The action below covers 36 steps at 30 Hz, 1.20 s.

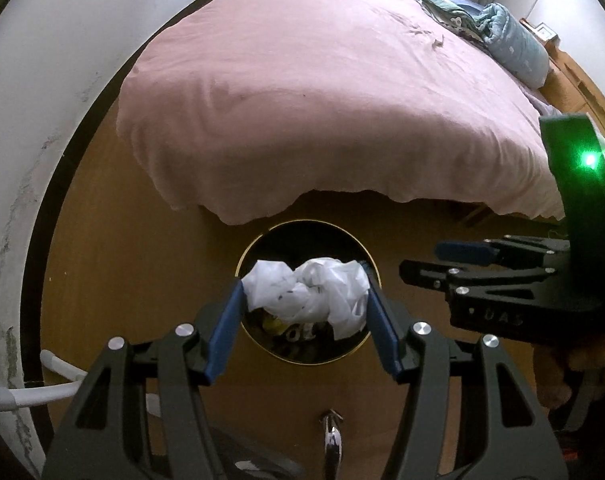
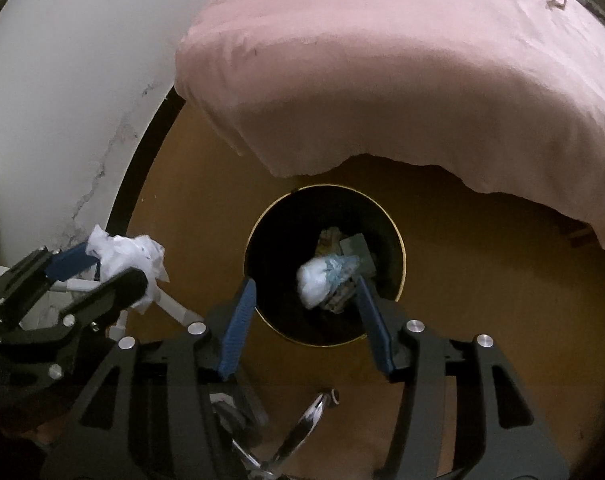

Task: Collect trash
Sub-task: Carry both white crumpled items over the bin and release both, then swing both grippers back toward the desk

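My left gripper (image 1: 304, 285) is shut on a crumpled white plastic wad (image 1: 310, 294) and holds it over the near side of a round black bin with a gold rim (image 1: 311, 222) on the wooden floor. The right wrist view shows that same wad (image 2: 122, 250) in the left gripper (image 2: 116, 266), left of the bin (image 2: 327, 187). My right gripper (image 2: 304, 300) is open above the bin mouth. A white and pale blue crumpled piece (image 2: 322, 278) shows between its fingertips, inside the bin and slightly blurred, over other trash. From the left wrist view the right gripper (image 1: 422, 260) sits right of the bin.
A bed with a pink cover (image 1: 322, 100) overhangs the floor just behind the bin. A white wall (image 1: 42, 120) and white pipes (image 1: 42, 394) lie to the left. Chrome chair legs (image 2: 302, 428) sit below the grippers. Bedding (image 1: 514, 40) is piled at the bed's far right.
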Available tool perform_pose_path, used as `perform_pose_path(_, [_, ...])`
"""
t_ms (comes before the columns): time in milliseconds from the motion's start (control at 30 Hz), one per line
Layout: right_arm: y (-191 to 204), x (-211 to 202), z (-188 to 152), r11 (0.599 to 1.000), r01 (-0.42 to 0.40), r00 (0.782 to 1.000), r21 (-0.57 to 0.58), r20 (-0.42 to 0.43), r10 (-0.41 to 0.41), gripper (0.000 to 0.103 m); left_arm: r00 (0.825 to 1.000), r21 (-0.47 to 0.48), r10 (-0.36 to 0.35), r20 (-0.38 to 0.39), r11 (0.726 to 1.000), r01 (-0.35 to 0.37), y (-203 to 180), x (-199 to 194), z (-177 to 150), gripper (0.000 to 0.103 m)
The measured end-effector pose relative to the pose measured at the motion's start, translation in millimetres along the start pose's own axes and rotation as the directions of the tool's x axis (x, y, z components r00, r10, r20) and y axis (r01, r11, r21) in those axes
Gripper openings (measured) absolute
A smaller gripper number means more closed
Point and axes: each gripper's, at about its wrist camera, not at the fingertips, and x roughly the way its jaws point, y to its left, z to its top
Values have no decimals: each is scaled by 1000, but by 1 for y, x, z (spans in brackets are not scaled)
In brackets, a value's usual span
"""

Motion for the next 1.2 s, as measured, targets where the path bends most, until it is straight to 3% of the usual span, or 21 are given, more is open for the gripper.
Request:
perform_pose_path(267, [-8,-16,4,999,18,999,40,45,-19,51,1000,-3,-23,-3,1000,23,-7,-2,6,61])
perform_pose_path(400, [-12,-36,5,998,29,996,56,86,-33,53,999,18,-6,35,1000,5,-15,-16,11,82])
perform_pose_path(500, [-9,-52,5,998,33,994,58,105,-39,55,999,11,-16,50,1000,16,-13,-34,12,83])
perform_pose_path(633, [11,-78,2,1000,30,989,9,142,-31,56,993,-30,-15,121,999,19,-1,-85,6,84])
perform_pose_path(700, [29,-90,0,1000,18,987,-24,163,-14,59,986,-59,6,165,998,4,7,-118,0,90])
perform_pose_path(867, [107,-122,-2,982,-39,973,-187,216,80,64,949,-122,133,286,987,-102,37,-216,-36,96])
perform_pose_path(1000, [197,-140,-10,923,-104,956,-370,220,196,65,891,-245,303,337,942,-228,83,-293,-88,96])
perform_pose_path(1067, [258,-145,-22,863,-151,944,-482,189,271,65,863,-342,385,326,899,-272,113,-325,-122,96])
perform_pose_path(1167, [346,-143,-48,751,-218,928,-624,107,358,65,816,-504,512,269,797,-334,161,-371,-186,96])
perform_pose_path(1200, [379,-140,-62,698,-239,922,-675,69,382,65,796,-557,556,239,750,-356,177,-386,-211,96])
